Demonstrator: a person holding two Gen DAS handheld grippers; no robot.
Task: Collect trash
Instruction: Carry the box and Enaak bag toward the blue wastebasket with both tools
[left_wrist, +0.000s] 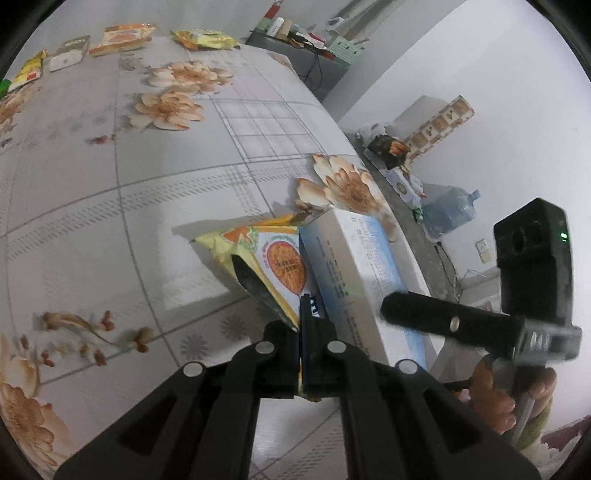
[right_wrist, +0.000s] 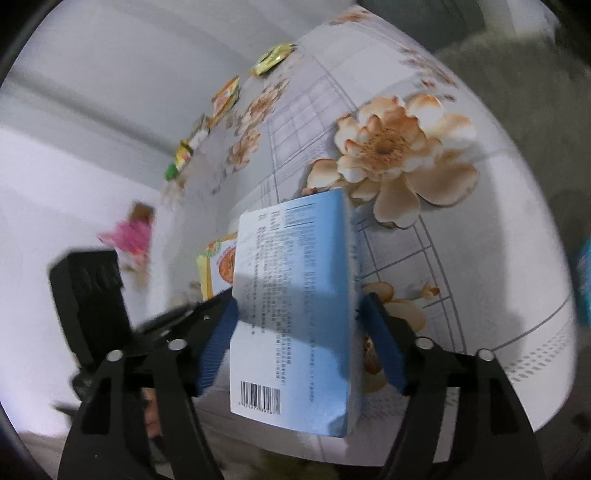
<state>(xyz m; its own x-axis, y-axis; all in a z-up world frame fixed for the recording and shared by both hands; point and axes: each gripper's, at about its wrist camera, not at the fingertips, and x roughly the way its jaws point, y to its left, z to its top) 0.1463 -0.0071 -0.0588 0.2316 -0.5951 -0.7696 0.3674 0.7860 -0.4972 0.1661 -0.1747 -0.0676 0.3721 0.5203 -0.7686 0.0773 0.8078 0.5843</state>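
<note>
Pale blue printed cardboard box with a barcode (right_wrist: 295, 302), upright between the blue pads of the right gripper (right_wrist: 295, 332), at about six o'clock on the flowered vinyl tablecloth (right_wrist: 480, 258), near its edge. Right jaws wide; small gap visible at the right pad (right_wrist: 384, 339), contact at the left pad unclear, so probably no real grip on the box. Yellow and orange crinkled snack wrapper (left_wrist: 273, 266) touching the box at its nine o'clock, pinched in the closed left gripper (left_wrist: 301, 325). More wrappers (left_wrist: 122, 38) far off at twelve o'clock, along the far rim. Best handling, by judgement: centre the box between the pads, square to its broad faces, then close gently to avoid crushing thin card; keep the wrapper clamped and clear of the right fingers.
</note>
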